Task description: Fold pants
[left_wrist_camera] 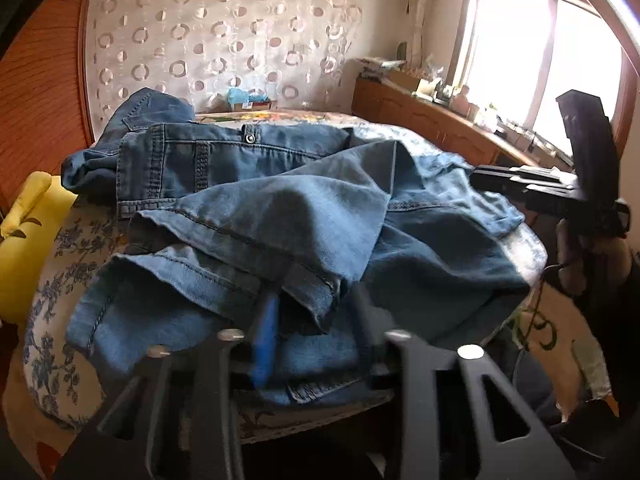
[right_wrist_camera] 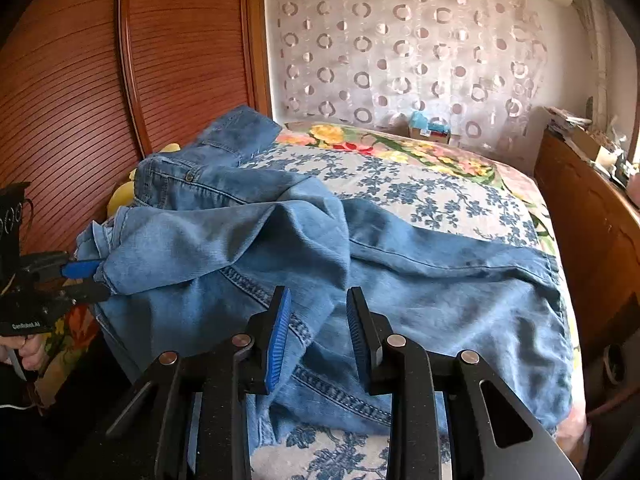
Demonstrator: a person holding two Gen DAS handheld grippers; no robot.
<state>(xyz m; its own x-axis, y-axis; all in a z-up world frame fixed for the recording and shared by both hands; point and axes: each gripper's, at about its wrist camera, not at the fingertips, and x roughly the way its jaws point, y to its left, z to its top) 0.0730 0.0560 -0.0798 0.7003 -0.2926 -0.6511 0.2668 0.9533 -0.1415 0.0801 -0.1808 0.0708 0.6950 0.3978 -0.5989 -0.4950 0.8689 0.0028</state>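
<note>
Right gripper [right_wrist_camera: 318, 322] open above pants [right_wrist_camera: 320, 248] at bed edge [right_wrist_camera: 560, 272].

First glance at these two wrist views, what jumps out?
The crumpled blue denim pants heaped across the near end of the floral-sheeted bed dominate both views. The left gripper is clamped on a pant-leg hem at the bed's left edge, while the right gripper hangs open just over the denim, nothing between its blue pads. Behind, a circle-patterned curtain and a bright window catch the eye.
</note>
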